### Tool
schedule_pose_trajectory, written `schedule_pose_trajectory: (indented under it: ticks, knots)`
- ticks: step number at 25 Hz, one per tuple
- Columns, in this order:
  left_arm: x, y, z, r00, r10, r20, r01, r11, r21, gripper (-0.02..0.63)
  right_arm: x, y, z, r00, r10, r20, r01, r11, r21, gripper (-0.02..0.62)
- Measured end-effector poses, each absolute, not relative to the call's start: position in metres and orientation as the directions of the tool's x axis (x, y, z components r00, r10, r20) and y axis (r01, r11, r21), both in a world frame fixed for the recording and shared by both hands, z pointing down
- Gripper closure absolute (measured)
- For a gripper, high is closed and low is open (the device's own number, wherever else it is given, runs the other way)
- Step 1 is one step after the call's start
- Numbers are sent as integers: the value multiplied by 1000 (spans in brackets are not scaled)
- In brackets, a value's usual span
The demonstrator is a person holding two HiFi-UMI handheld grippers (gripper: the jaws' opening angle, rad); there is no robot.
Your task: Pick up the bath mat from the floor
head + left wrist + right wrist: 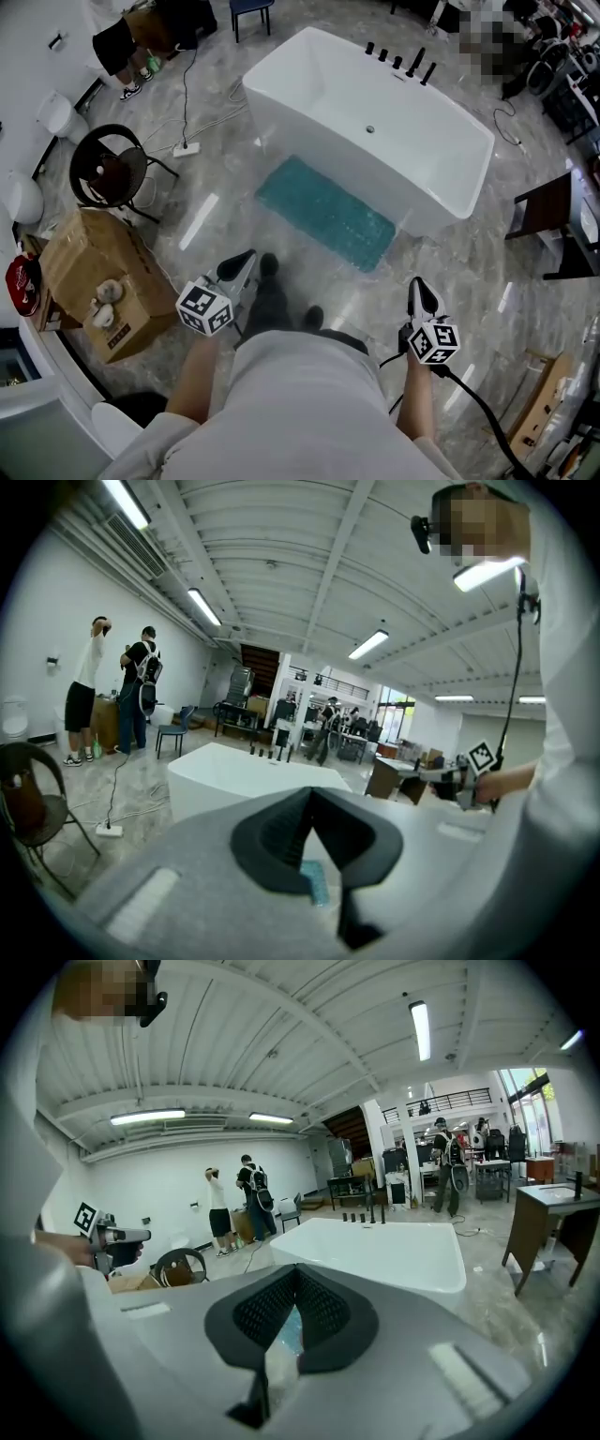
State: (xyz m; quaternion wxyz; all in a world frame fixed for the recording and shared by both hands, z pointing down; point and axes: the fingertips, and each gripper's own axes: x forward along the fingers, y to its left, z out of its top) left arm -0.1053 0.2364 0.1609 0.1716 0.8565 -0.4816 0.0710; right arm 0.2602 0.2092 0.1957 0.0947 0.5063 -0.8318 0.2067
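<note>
While both grippers are held above the glossy grey marbled floor (211, 150), nothing is gripped by either. At far left a brown cardboard box (94, 277) is recorded, with a round black chair (108, 169) behind it. The left gripper (249, 255) is held beside the person's legs. Its jaws are seen pressed together, with nothing between them. The teal rectangular shaggy bath mat (326, 213) is laid flat on the floor, ahead of both grippers and apart from them. One long edge is set just beside the white rectangular freestanding bathtub (441, 211). In each gripper view a sliver of teal is seen under the closed tips. The right gripper (419, 283) is likewise noted closed and empty. A dark wooden table (548, 220) is placed at far right.
</note>
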Motion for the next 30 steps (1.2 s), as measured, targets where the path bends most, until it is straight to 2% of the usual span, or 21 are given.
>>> schedule_pose_trajectory:
  ticks: [6, 12, 20, 26, 30]
  knots:
    - [-148, 169, 165, 580, -768, 273, -813, -527, 246, 606, 222, 166, 191, -413, -843, 344, -906, 343, -246, 591]
    - [-187, 91, 150, 667, -724, 176, -736, -605, 305, 606, 176, 117, 186, -377, -866, 329, -921, 313, -233, 591]
    - [-242, -2, 176, 730, -625, 276, -683, -677, 275, 606, 116, 59, 198, -282, -881, 379, -952, 207, -227, 591]
    - [-271, -52, 191, 752, -575, 321, -655, -702, 278, 606, 101, 40, 204, -169, -894, 415, -971, 80, -223, 591]
    - [-286, -82, 199, 738, -591, 327, -672, -689, 271, 606, 100, 29, 208, -114, -895, 432, -976, 19, -217, 591]
